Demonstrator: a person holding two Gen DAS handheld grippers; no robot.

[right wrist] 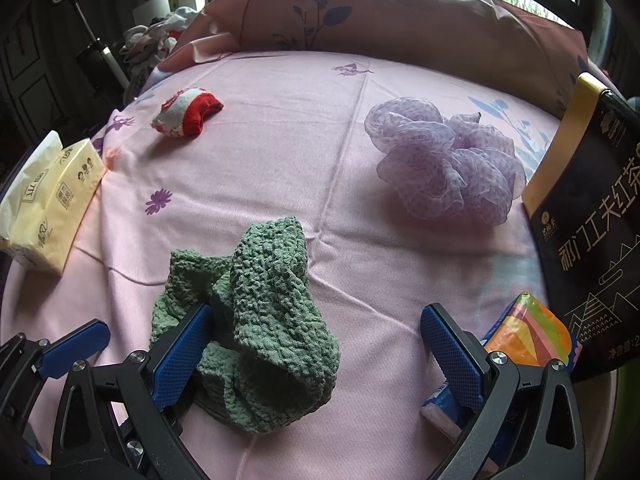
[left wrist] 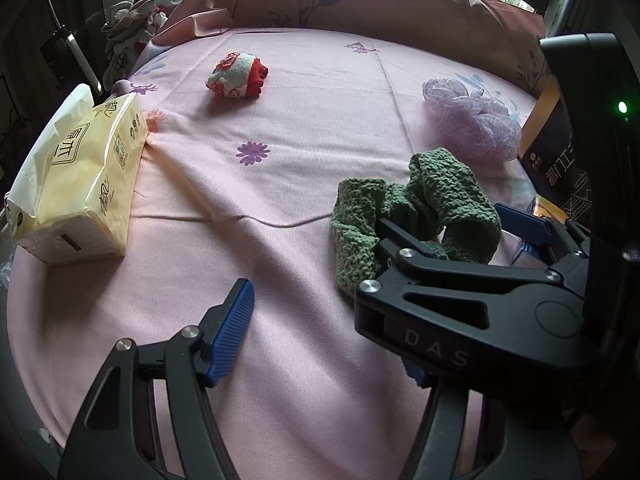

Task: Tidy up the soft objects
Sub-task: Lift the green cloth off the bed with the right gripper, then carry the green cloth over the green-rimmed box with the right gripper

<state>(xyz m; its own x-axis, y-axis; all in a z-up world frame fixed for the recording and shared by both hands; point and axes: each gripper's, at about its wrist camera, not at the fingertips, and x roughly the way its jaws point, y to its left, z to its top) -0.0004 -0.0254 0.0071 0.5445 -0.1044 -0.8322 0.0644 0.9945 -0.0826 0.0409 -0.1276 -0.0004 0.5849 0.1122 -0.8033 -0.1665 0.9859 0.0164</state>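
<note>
The crumpled green knitted cloth (right wrist: 256,328) lies on the pink bedsheet (right wrist: 304,128), w/ the right gripper (right wrist: 316,356) spread wide around it: left pad touching the cloth's edge, right pad well clear, nothing clamped. The cloth's long axis runs away from the claw, toward the lilac mesh pouf (right wrist: 444,160). The left gripper (left wrist: 320,332) sits just beside, part open, empty (farther from the cloth).

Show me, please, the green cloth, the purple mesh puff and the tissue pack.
green cloth (right wrist: 276,304), right wrist view, upper fold.
purple mesh puff (right wrist: 444,160), right wrist view, ruffled middle.
tissue pack (left wrist: 80,184), left wrist view, printed top.
</note>
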